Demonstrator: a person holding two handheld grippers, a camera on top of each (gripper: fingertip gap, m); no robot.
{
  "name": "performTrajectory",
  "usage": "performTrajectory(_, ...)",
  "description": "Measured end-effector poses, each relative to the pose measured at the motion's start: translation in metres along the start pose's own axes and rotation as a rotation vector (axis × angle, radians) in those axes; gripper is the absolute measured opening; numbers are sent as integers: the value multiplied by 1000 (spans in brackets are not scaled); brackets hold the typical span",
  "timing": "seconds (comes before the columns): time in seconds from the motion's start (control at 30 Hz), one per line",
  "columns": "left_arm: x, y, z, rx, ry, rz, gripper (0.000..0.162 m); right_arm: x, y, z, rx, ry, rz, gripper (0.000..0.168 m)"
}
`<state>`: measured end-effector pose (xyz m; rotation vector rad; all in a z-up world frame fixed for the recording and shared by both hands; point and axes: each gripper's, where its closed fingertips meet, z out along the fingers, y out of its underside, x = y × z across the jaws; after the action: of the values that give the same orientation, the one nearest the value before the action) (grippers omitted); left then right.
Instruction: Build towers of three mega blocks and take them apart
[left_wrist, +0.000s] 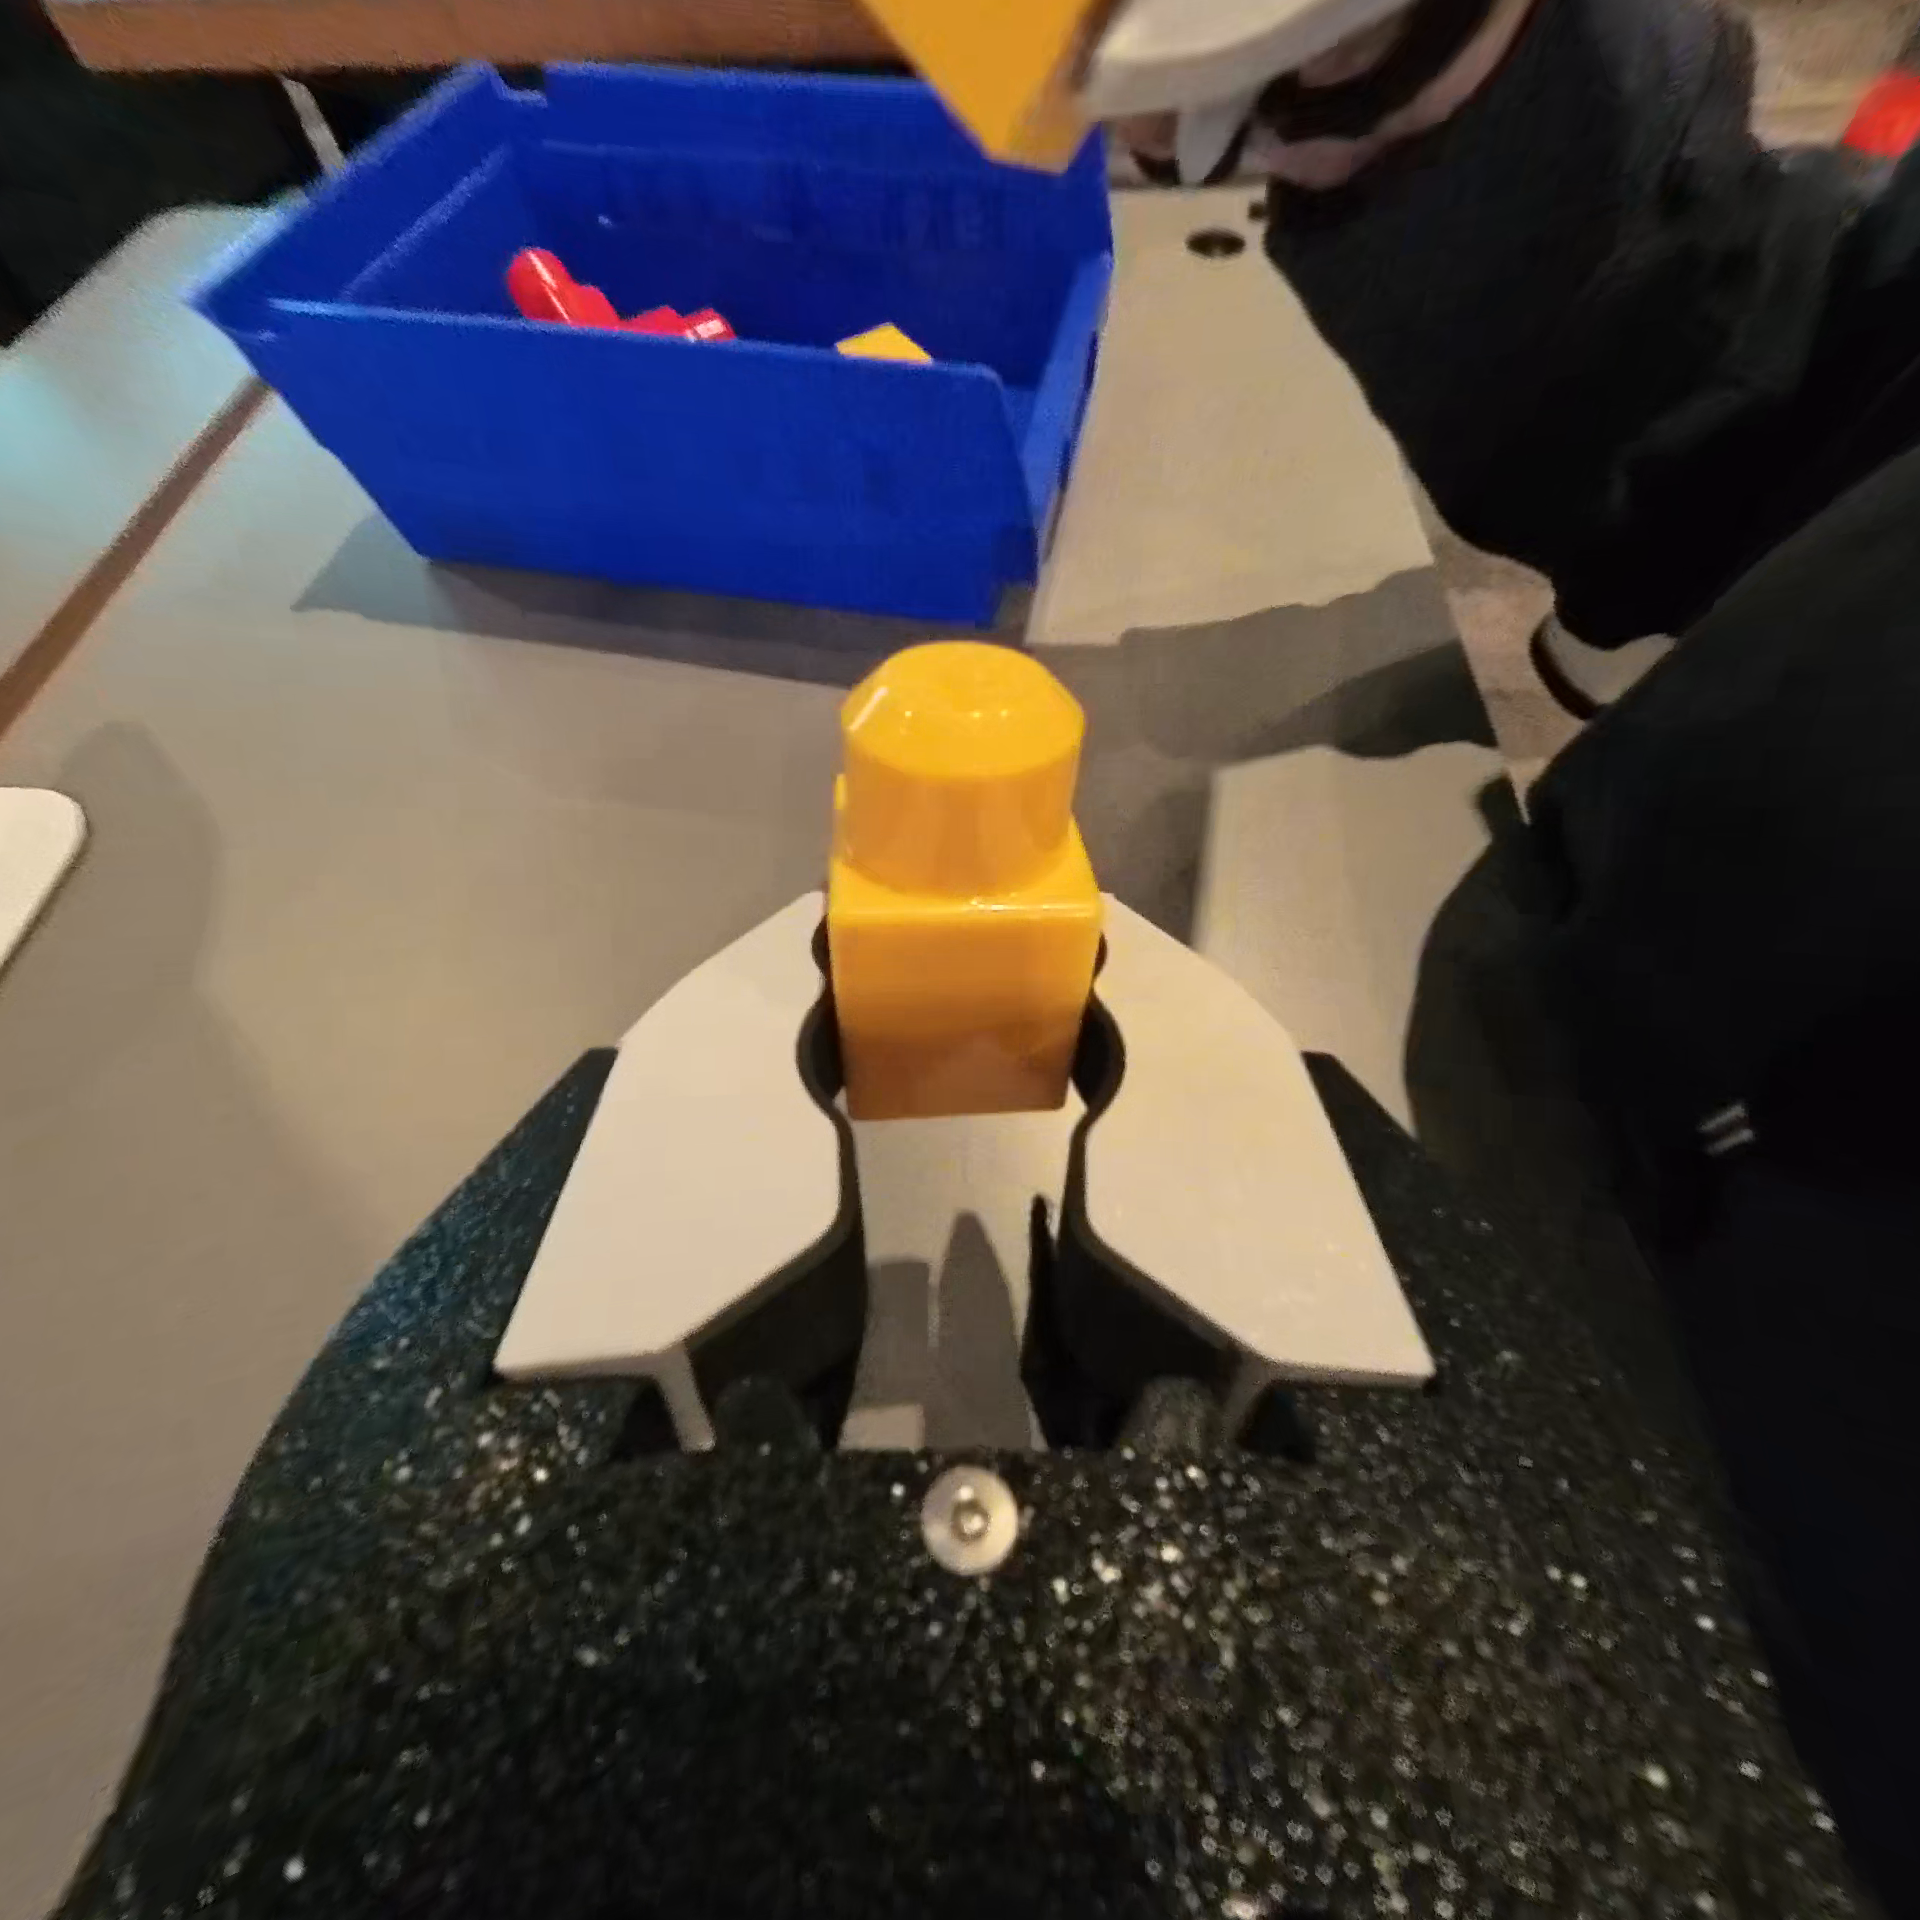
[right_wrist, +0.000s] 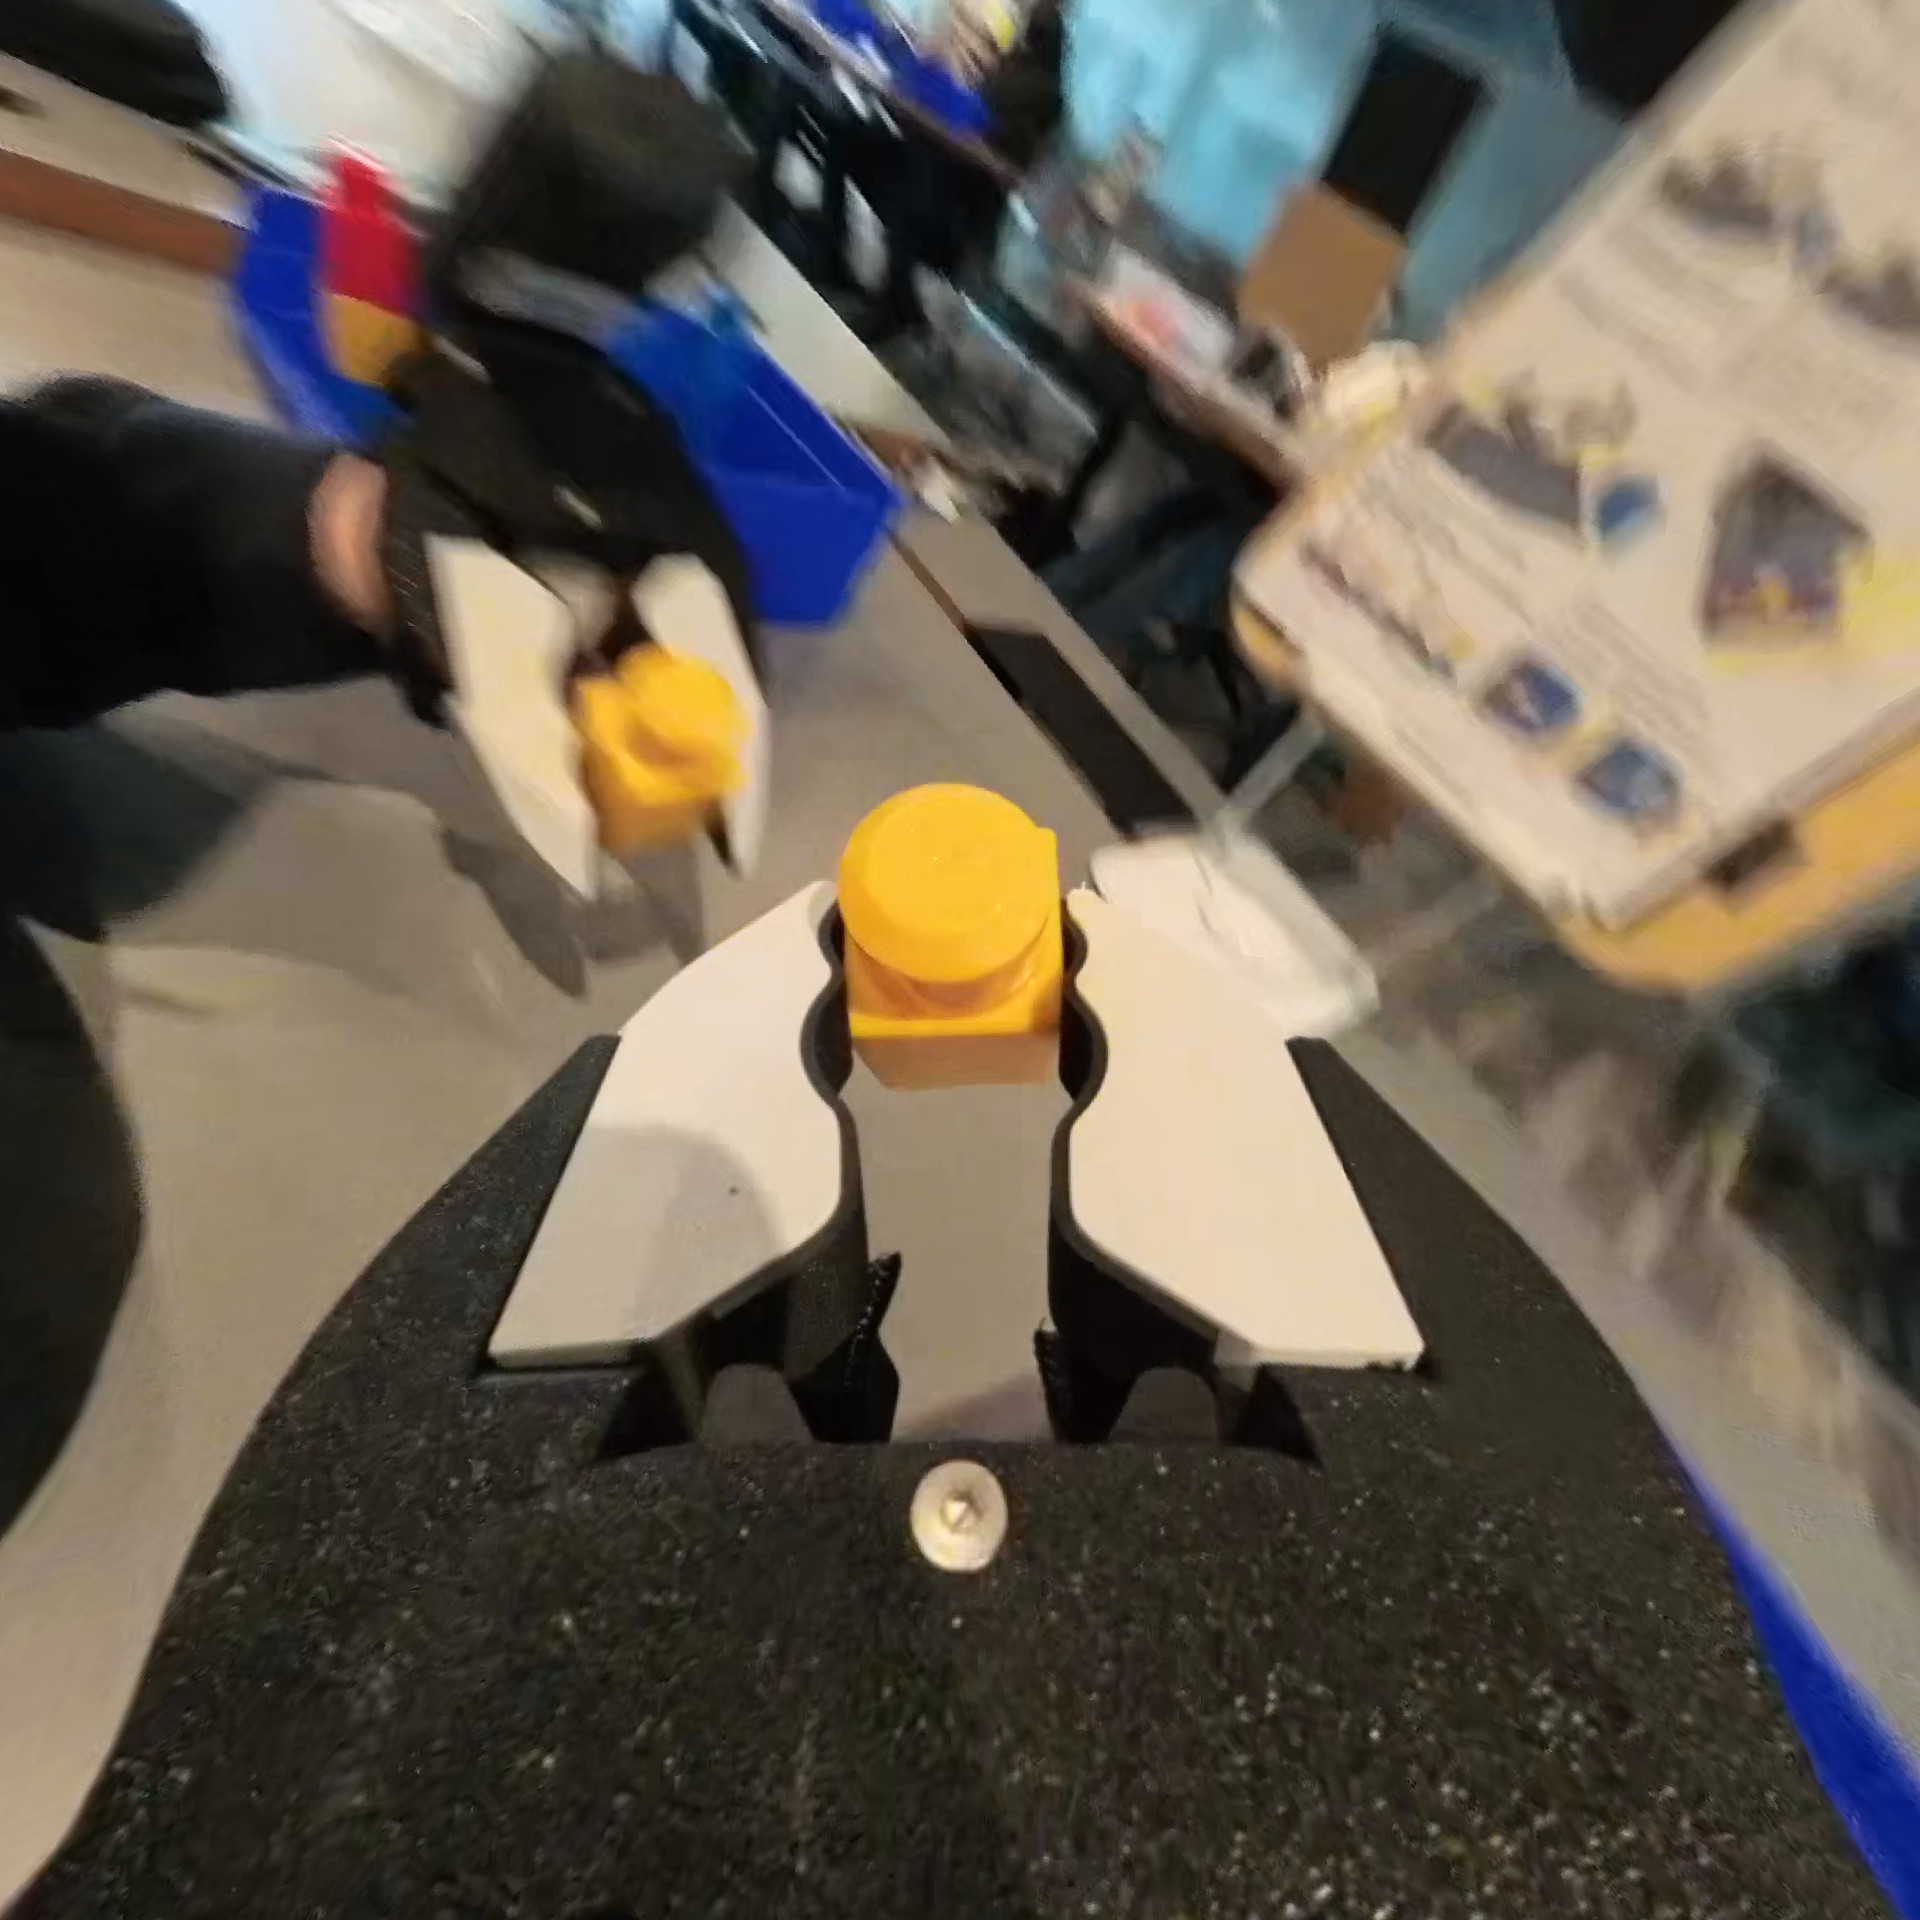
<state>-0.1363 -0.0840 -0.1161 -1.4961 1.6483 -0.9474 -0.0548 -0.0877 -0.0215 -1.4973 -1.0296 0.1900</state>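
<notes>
My left gripper (left_wrist: 961, 935) is shut on a yellow single-stud block (left_wrist: 961, 914), stud up, held above the grey table (left_wrist: 416, 831). My right gripper (right_wrist: 951, 914) is shut on another yellow single-stud block (right_wrist: 951, 966). In the left wrist view the right gripper (left_wrist: 1049, 94) shows at the top edge with its yellow block (left_wrist: 987, 73), high above the bin. In the blurred right wrist view the left gripper (right_wrist: 665, 790) and its yellow block (right_wrist: 655, 748) are to the upper left, apart from mine.
A blue bin (left_wrist: 665, 416) stands on the far side of the table, holding red blocks (left_wrist: 603, 301) and a yellow block (left_wrist: 883, 345). It also shows in the right wrist view (right_wrist: 769, 468). A person's dark sleeve (left_wrist: 1662, 416) fills the right side. A white object (left_wrist: 31, 862) lies at the left edge.
</notes>
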Motion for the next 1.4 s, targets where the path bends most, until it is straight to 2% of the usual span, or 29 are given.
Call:
performTrajectory(0.13, 0, -9, -5, 41, -15, 31, 41, 63, 105, -55, -451, 209, 256, 37)
performTrajectory(0.23, 3, -12, -1, 45, -17, 56, 42, 76, 171, -91, -735, 270, 395, 37)
performTrajectory(0.33, 8, -15, 5, 48, 1, 55, 42, 70, 203, -106, -873, 244, 489, 37)
performTrajectory(0.47, 11, -15, 9, 42, 14, 53, 42, 73, 212, -112, -922, 270, 484, 48)
performTrajectory(0.57, 11, -16, 9, 48, 16, 43, 42, 81, 195, -105, -849, 317, 421, 60)
performTrajectory(0.63, 12, -18, 9, 61, 23, 38, 42, 72, 165, -82, -702, 251, 382, 67)
performTrajectory(0.67, 12, -19, 9, 67, 25, 37, 42, 60, 141, -64, -581, 173, 368, 71)
performTrajectory(0.8, 16, -24, 11, 83, 38, 40, 42, -14, 36, -7, -111, -227, 278, 59)
performTrajectory(0.9, 22, -27, 14, 86, 64, 54, 42, -58, -7, 12, 38, -431, 224, 59)
performTrajectory(1.0, 29, -29, 18, 77, 82, 81, 42, -79, -21, 25, 72, -511, 185, 59)
performTrajectory(1.1, 36, -31, 20, 75, 104, 110, 42, -87, -19, 33, 45, -542, 172, 57)
performTrajectory(1.2, 40, -35, 21, 94, 116, 129, 42, -92, -11, 36, -1, -548, 155, 32)
performTrajectory(1.27, 41, -36, 21, 105, 121, 136, 42, -91, -8, 34, -14, -545, 157, 32)
performTrajectory(1.4, 35, -41, 18, 141, 95, 110, 61, -68, -2, 22, -35, -449, 149, 32)
